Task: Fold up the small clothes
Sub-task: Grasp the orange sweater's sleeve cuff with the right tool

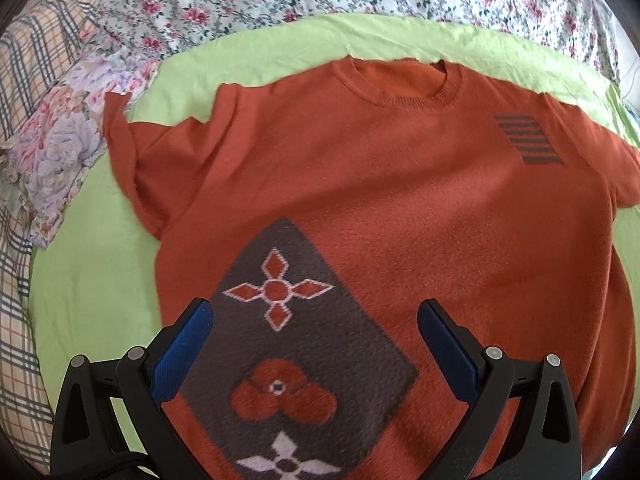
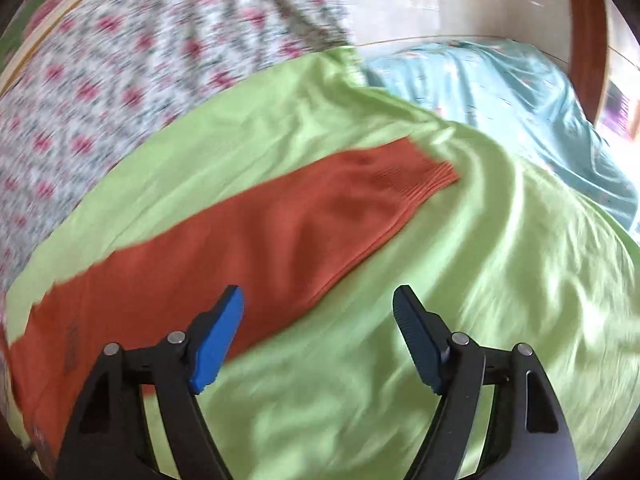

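An orange knit sweater (image 1: 400, 200) lies front up and flat on a lime green sheet (image 1: 92, 280), its ribbed collar at the far side. A grey diamond panel (image 1: 300, 340) with flower motifs covers its lower front, and a small striped patch (image 1: 528, 140) sits on the chest at the right. My left gripper (image 1: 316, 312) hovers open above the diamond panel, holding nothing. In the blurred right wrist view, one long orange sleeve (image 2: 280, 232) stretches out to its ribbed cuff (image 2: 432, 176). My right gripper (image 2: 320, 300) is open above the sleeve's near edge, with nothing between its blue pads.
Floral bedding (image 1: 280, 0) bunches behind the green sheet, with a plaid blanket (image 1: 24, 120) and a pastel floral cloth (image 1: 60, 140) at the left. In the right wrist view a light blue sheet (image 2: 500, 92) lies beyond the green one, beside a wooden bed frame (image 2: 588, 32).
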`<state>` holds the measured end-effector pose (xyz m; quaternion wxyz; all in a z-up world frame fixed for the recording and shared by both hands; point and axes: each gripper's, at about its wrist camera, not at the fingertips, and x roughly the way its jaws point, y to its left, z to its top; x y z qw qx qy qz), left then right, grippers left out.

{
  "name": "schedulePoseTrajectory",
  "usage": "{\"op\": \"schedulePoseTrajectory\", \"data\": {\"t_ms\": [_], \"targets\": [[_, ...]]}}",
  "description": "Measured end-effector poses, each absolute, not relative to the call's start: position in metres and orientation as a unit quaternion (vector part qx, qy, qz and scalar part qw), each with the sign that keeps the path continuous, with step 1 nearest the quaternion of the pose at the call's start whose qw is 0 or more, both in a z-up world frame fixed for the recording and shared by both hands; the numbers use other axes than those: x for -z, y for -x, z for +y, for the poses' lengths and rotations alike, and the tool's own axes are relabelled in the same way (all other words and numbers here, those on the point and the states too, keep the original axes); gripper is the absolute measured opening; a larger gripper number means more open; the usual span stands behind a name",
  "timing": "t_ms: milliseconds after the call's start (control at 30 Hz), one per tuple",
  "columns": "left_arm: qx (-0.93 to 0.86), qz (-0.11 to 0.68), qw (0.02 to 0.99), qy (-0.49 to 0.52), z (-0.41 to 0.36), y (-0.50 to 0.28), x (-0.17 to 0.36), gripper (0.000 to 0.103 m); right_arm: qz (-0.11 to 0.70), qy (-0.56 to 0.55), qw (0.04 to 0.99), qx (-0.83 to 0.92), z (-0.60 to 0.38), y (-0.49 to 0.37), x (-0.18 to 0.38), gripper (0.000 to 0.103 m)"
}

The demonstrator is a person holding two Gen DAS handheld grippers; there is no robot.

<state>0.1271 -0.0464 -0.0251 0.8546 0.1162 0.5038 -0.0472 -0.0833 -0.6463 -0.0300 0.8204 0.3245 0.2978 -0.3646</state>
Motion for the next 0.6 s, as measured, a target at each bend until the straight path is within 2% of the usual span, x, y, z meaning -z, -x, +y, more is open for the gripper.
{"op": "schedulePoseTrajectory", "data": {"t_ms": [167, 267, 300, 333, 600], "targets": [[0.045, 0.506, 0.853, -0.118, -0.052, -0.134, 0.028, 0.102, 0.3, -0.355, 0.771, 0.436, -0.717, 0.077, 0.057, 0.062], [0.045, 0.508, 0.852, -0.114, -0.051, -0.137, 0.031, 0.102, 0.284, -0.365, 0.773, 0.434, -0.727, 0.076, 0.056, 0.039], [0.046, 0.509, 0.852, -0.113, -0.051, -0.137, 0.032, 0.102, 0.282, -0.367, 0.778, 0.424, -0.725, 0.07, 0.052, 0.014], [0.047, 0.51, 0.851, -0.113, -0.051, -0.137, 0.033, 0.102, 0.278, -0.367, 0.786, 0.413, -0.718, 0.063, 0.046, 0.008], [0.052, 0.505, 0.856, -0.098, -0.038, -0.127, 0.032, 0.102, 0.266, -0.301, 0.884, 0.241, -0.576, -0.01, -0.013, 0.007]]}}
